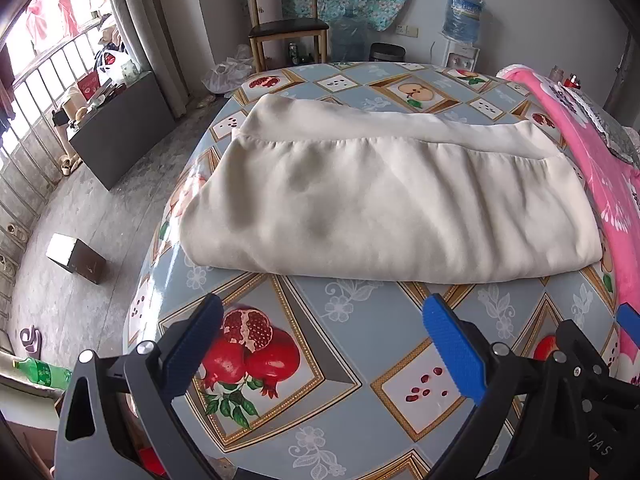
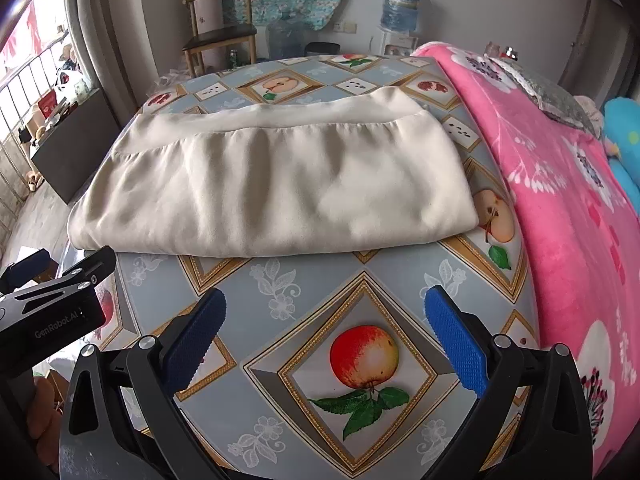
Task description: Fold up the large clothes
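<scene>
A: Left wrist view first: the left claw (image 1: 324, 344) is spread wide and grips nothing, its blue ribbed pads above the bench covered in a grey-blue oilcloth with fruit pictures (image 1: 352, 400). Where is the garment?

B: The cream-coloured, soft folded garment (image 1: 384, 208) lies flat across the middle of the bench, just beyond the pads, not touching them. Its gathered seam runs across the far side, with a plain band beyond it.

A: And the right claw (image 2: 326, 340)?

B: Released as well, fingers apart over a printed apple, nothing between them. The garment's near fold is just ahead of it. The left tool's black body (image 2: 56, 300) pokes in at the left edge of the right wrist view.

A: What crowds the bench?

B: A pink fleece blanket with white flowers (image 2: 560, 200) runs along the right side, near the garment's right end. A silvery-grey bundle (image 2: 556, 96) sits on it; I cannot tell what it is.

A: Further off?

B: A wooden chair with a dark seat (image 1: 286, 20) beyond the far edge, a blue water-dispenser bottle (image 1: 462, 16) by the wall, a dark low cabinet (image 1: 120, 128) under the window, a small dark box (image 1: 76, 258) on the concrete floor, and a green plastic bottle (image 1: 40, 372) lying at the lower left.
</scene>
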A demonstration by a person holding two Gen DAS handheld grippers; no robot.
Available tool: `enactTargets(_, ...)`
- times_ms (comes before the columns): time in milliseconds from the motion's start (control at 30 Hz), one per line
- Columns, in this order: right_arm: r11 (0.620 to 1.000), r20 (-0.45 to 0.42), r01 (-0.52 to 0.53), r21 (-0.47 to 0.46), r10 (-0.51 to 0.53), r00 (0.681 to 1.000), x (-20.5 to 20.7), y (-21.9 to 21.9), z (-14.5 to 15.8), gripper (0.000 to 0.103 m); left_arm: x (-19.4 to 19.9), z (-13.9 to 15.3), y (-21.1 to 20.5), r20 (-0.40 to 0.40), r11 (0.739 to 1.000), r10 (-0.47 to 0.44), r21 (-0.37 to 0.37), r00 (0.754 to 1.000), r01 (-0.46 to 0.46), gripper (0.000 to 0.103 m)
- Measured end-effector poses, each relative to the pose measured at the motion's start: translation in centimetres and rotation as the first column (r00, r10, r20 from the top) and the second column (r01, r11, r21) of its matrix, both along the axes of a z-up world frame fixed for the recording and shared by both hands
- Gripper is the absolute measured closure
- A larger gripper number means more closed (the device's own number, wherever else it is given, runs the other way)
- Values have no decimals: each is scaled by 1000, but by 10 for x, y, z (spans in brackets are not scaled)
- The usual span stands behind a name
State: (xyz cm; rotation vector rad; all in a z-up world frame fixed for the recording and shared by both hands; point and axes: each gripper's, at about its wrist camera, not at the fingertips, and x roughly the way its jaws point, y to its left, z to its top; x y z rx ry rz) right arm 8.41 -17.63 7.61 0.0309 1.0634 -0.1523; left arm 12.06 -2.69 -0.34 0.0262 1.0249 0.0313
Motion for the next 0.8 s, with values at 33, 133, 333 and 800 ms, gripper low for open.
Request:
enactTargets(33, 1000, -2, -3, -1, 3, 1000, 1, 1, 0, 7, 0, 0, 1, -2, 1000, 0, -3, 1000, 0, 5)
enactTargets(133, 1000, -8, -10, -5, 10, 1000, 3, 4, -1, 7, 1, 0, 2, -1, 1000, 0, -3, 1000, 0, 5)
enactTargets(333, 1000, -11, -6, -3, 6, 1000, 4, 4, -1, 7, -1, 2, 3, 9, 1000, -3, -4, 1000, 3, 5)
enactTargets(800, 1000, -14, -3, 0, 3, 1000, 3, 3, -1, 7, -2, 5, 1, 11, 1000, -8, 0, 1000, 8, 5)
